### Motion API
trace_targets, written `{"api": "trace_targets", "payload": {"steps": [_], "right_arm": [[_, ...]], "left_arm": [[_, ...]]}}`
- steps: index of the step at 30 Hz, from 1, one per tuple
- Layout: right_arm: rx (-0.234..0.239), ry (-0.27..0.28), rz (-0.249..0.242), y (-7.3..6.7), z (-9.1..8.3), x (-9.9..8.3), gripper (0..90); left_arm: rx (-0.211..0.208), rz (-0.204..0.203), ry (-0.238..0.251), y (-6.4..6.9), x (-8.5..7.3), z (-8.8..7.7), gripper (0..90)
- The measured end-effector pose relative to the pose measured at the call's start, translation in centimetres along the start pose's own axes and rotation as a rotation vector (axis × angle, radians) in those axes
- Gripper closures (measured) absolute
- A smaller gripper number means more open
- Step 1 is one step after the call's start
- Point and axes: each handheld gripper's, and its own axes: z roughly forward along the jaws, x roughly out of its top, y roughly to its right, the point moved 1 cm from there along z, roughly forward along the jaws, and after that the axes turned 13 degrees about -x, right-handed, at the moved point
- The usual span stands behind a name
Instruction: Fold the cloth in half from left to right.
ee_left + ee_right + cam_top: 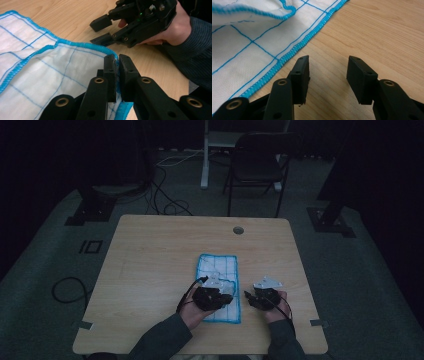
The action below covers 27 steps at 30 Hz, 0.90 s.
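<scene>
A white cloth (218,268) with blue grid lines and a blue stitched edge lies folded on the wooden table (150,250). My left gripper (226,293) rests over the cloth's near right part. In the left gripper view its jaws (117,62) stand almost together, pinching the blue-edged corner of the cloth's (50,70) upper layer. My right gripper (250,296) sits on bare wood just right of the cloth, open with nothing between its fingers (328,67). The cloth's edge (294,47) runs past its left jaw. The right gripper (101,31) also appears across from the left one, jaws apart.
A round cable hole (238,230) sits in the table's far side. Beyond the table stand a dark folding chair (257,165) and a white post (205,155). Cables (67,290) lie on the floor at left. Bare wood surrounds the cloth.
</scene>
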Motion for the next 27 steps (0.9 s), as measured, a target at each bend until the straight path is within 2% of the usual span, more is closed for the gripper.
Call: {"api": "trace_targets", "payload": {"steps": [2, 4, 8, 12, 19, 22, 27], "right_arm": [[-0.001, -0.001, 0.001, 0.0, 0.0, 0.0, 53.0], [-0.001, 0.002, 0.003, 0.0, -0.1, 0.0, 53.0], [0.000, 0.007, 0.007, 0.1, -0.2, 0.0, 53.0], [0.006, 0.018, 0.008, 0.0, -0.3, 0.2, 53.0], [0.021, 0.046, 0.003, -0.6, -0.8, 0.9, 52.9], [0.027, 0.058, 0.008, -0.6, -0.9, 1.2, 52.9], [0.038, 0.085, 0.009, -0.8, -1.3, 2.0, 52.9]], "left_arm": [[-0.019, 0.010, 0.018, 0.2, 0.2, -0.2, 74.1], [-0.023, 0.026, 0.046, 0.2, 0.2, -0.7, 71.3], [0.019, 0.010, 0.052, -0.4, -0.1, -1.8, 71.8], [0.068, -0.022, 0.046, -1.3, -1.4, -2.9, 73.0], [0.137, -0.071, 0.010, -2.2, -4.5, -4.0, 74.6], [0.142, -0.079, -0.014, -2.1, -5.6, -4.0, 75.2], [0.136, -0.063, -0.068, -1.6, -7.0, -3.1, 75.7]]}}
